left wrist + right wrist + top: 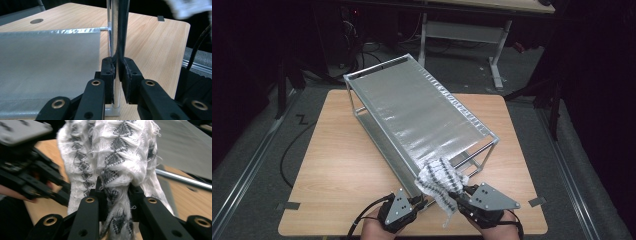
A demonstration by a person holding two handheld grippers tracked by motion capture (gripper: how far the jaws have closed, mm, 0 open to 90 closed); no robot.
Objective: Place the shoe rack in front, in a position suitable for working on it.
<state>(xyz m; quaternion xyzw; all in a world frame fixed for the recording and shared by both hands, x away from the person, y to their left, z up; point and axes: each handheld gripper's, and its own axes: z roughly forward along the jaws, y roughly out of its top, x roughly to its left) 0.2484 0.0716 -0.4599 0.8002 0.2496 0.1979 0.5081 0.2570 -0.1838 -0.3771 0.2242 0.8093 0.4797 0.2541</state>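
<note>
A metal rack (pixel 412 107) with a silver mesh top stands slantwise on the wooden table (pixel 337 165). At its near corner my left gripper (pixel 424 202) is shut on the upright corner post (pixel 113 30); the left gripper view has that post clamped between the jaws (pixel 117 72), beside the lower mesh shelf (pixel 50 65). My right gripper (pixel 457 192) is shut on a white knitted cloth with black zigzag bands (pixel 439 182), bunched over the same corner. In the right gripper view the cloth (pixel 112 152) bulges above the jaws (pixel 117 192) and hangs down between them.
Bare table top lies left of the rack and along the right side. Tape marks sit at the front corners (pixel 288 205). A round hole (pixel 36 21) is in the table. Another table's white legs (pixel 497 55) stand on the dark floor behind.
</note>
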